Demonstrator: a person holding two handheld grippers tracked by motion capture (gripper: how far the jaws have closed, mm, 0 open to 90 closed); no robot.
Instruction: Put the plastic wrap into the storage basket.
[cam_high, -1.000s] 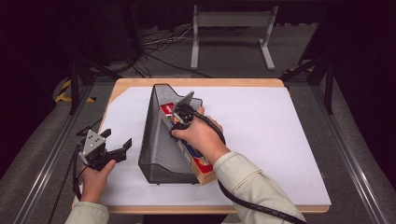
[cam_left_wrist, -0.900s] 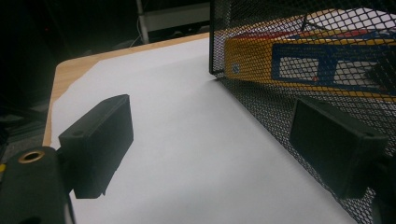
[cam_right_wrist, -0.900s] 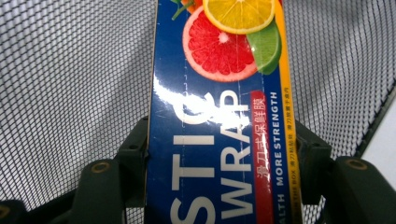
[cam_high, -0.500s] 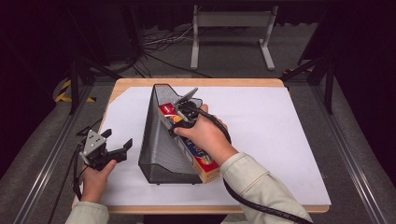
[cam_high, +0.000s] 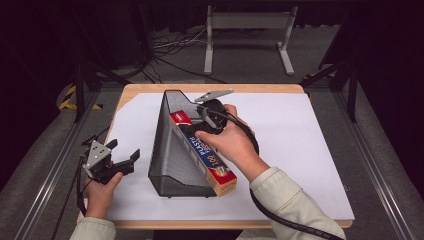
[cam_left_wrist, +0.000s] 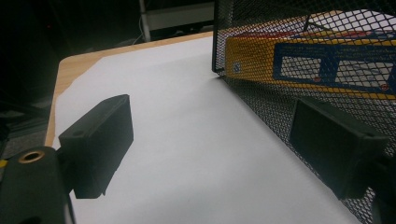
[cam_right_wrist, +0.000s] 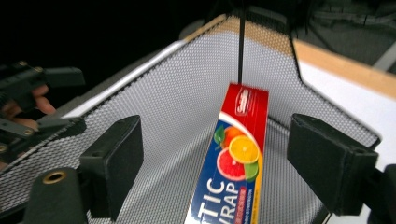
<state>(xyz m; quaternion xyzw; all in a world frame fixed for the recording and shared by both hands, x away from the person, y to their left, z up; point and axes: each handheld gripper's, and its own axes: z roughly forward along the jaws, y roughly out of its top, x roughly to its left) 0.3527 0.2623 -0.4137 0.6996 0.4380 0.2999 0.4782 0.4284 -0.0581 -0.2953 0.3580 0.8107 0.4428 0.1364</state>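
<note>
my right gripper (cam_right_wrist: 212, 163) is spread, jaws either side of the plastic wrap box (cam_right_wrist: 231, 163) lying in the mesh file holder (cam_high: 172, 150). my left gripper (cam_left_wrist: 210, 154), also spread, hovers beside the mesh. white sheet (cam_high: 300, 135) covers a wooden table (cam_high: 260, 88); room dark.

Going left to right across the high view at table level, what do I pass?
Left gripper → black mesh file holder → plastic wrap box → right hand → bare white table cover.
</note>
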